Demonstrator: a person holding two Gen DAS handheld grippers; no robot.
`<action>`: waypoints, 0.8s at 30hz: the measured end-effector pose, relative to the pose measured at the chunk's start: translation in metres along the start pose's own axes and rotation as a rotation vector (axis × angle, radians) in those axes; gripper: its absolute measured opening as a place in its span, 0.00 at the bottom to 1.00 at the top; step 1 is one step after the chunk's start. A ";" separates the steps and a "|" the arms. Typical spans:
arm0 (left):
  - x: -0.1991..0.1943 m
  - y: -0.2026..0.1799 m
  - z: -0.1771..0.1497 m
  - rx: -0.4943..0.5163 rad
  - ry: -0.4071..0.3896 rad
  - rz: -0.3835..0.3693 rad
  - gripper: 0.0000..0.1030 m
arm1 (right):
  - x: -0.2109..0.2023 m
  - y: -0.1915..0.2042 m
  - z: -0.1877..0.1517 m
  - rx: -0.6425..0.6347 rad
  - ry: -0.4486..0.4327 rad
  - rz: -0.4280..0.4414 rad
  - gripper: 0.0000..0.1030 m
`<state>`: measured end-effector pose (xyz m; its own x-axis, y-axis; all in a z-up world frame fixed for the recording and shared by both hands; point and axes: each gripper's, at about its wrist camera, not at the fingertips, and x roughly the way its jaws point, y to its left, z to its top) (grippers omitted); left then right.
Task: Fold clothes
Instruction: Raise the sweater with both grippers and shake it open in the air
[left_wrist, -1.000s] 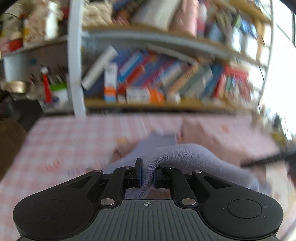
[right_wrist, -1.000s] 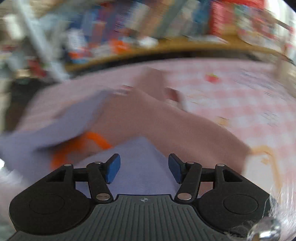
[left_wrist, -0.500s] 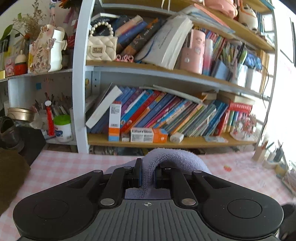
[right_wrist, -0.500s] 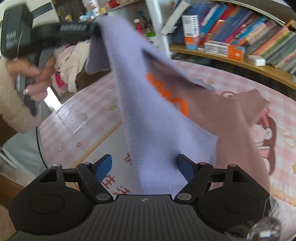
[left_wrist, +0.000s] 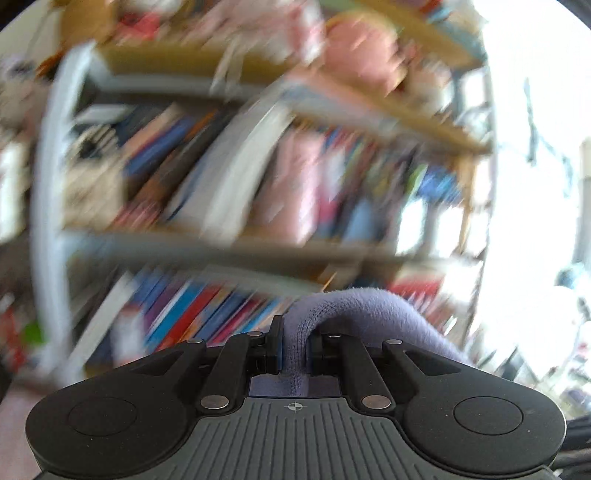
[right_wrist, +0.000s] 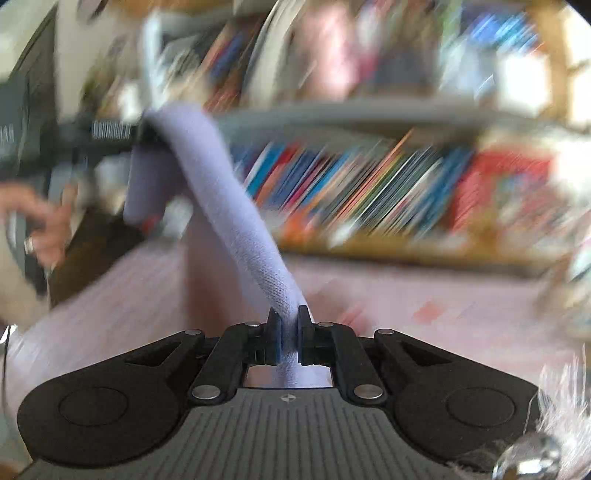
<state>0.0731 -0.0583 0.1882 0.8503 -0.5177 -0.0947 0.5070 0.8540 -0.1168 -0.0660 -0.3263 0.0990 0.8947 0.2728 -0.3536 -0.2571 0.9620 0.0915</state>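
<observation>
Right gripper (right_wrist: 289, 334) jaws, wide half a second ago, have just snapped shut on the lilac garment (right_wrist: 236, 218); left gripper (left_wrist: 293, 349) still clamps its other edge, cloth stretched between above the pink checked table (right_wrist: 406, 306); bookshelf (left_wrist: 229, 254) now blurred behind

A: What does the left tool (left_wrist: 295, 347) hold?
B: A lavender garment (left_wrist: 373, 314), pinched between its closed jaws, arching over to the tool's right.
A: Ahead of it?
B: A blurred bookshelf (left_wrist: 229, 243).
</observation>
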 end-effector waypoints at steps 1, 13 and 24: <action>0.000 -0.005 0.015 -0.013 -0.061 -0.042 0.09 | -0.018 -0.006 0.015 -0.007 -0.072 -0.037 0.07; -0.037 0.069 -0.021 -0.121 -0.083 -0.065 0.12 | -0.057 0.049 0.057 0.012 -0.038 0.340 0.07; -0.039 0.126 -0.179 -0.063 0.561 0.402 0.34 | 0.138 0.109 -0.087 0.392 0.739 0.478 0.08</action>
<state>0.0783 0.0599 -0.0003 0.7604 -0.1242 -0.6375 0.1441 0.9893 -0.0209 -0.0019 -0.1848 -0.0209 0.2367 0.6912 -0.6828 -0.2749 0.7217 0.6353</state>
